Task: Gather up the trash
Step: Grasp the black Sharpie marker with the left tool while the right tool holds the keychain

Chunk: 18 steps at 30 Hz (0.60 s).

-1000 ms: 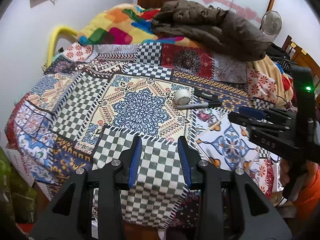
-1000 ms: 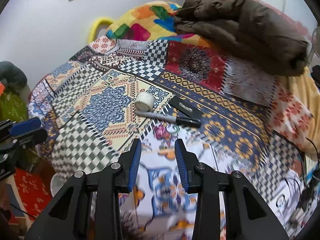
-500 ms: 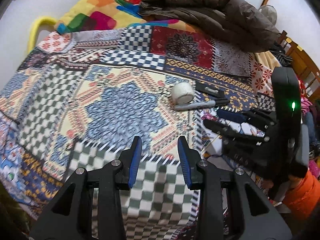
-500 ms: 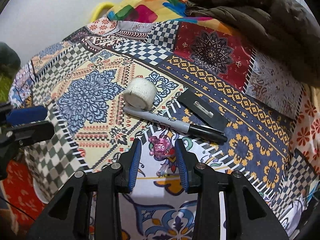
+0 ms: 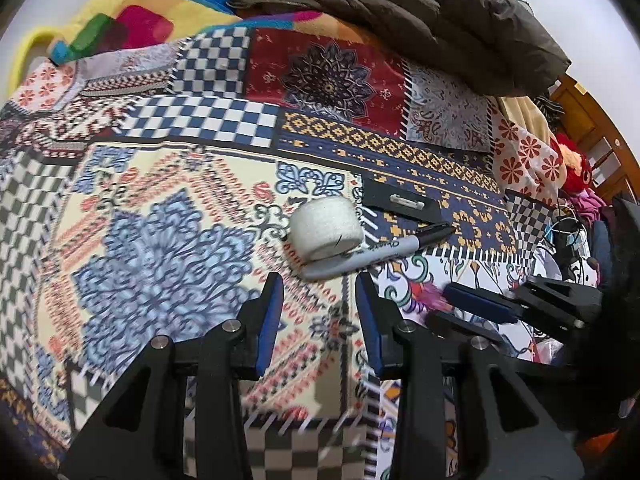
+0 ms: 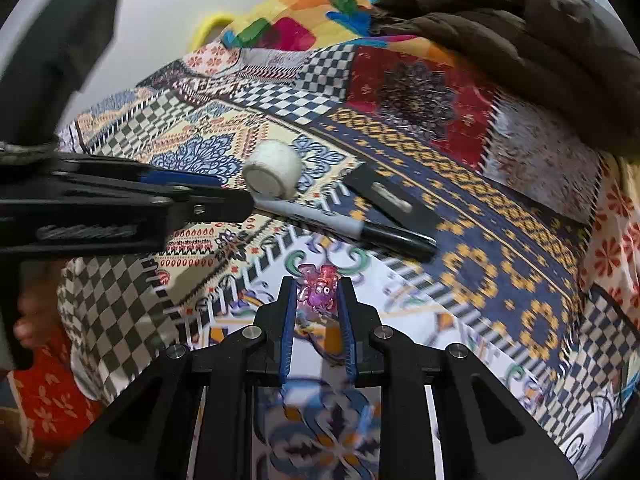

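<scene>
— See the right tongs [image 6: 318,300]? They've just been drawing together on that little pink plastic figure [image 6: 319,293], and it sits right between the blue pads on the white patch of the bedspread [image 6: 500,208]. I can't swear the pads are pressing it yet.

— If they aren't, I'd guess it squirts out. It's glossy, lumpy, translucent stuff, nothing flat to bite on, and it lies on soft cloth that could give under it.

— They could pinch a fold of the cover along with it, too. That printed patchwork looks thin and loose.

— And the left tongs [image 5: 319,300]?

— Standing apart, nothing in them, aimed down just short of the roll of white tape [image 5: 326,227]. The roll has a woven, gauzy look and lies on its side, touching the grey marker pen [image 5: 372,250] beside it.

— A round thing on its side could roll away if nudged, and it might knock the pen. That one's a smooth barrel with a black cap.

— Just behind them is a flat black card with a metal clip [image 5: 402,202], hard-edged and lying flush, so awkward to lift. The puffy brown jacket [image 5: 420,12] is heaped well apart, at the far end of the bed.

— Those two tools are near each other. They might clash.
</scene>
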Tool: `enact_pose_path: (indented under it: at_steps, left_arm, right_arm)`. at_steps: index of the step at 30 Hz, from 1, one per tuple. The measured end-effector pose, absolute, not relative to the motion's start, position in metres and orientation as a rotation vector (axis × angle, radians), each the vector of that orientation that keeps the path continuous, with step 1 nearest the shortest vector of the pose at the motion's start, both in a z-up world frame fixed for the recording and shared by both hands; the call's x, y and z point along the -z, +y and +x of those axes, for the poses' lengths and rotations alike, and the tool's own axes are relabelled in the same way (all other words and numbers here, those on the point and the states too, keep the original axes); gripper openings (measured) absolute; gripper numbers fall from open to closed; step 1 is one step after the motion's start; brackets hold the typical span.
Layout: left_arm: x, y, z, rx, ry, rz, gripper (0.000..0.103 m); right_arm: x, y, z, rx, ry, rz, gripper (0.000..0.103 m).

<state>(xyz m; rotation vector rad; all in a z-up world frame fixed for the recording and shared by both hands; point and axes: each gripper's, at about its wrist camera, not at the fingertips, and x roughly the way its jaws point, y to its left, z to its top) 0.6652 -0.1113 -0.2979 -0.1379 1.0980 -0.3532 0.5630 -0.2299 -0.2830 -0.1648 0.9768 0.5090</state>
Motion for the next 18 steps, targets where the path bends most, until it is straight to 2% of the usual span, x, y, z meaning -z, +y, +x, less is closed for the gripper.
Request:
enact_pose_path:
  at_steps: [8,10,12,18]
  left_arm:
    - [0.302,-0.130,0.662,0.422,1.109,-0.106,0.036]
    - [0.302,-0.139,0.655,0.436,1.118,-0.081,0.032]
    - [0.302,-0.150,0.645,0.453,1.125,-0.036,0.023]
    - [0.293,-0.178,0.626,0.469,1.111,0.077,0.023]
  right_arm:
    - [0.273,-0.270,0.559,-0.467,0.979,-0.106,0.019]
    - [0.274,-0.279,0.561,-0.447,0.987,-0.095,0.019]
    - [0.276,-0.286,0.560,-0.431,0.993,-0.087,0.019]
    - [0.277,-0.300,0.558,-0.411,1.008,-0.053,0.019]
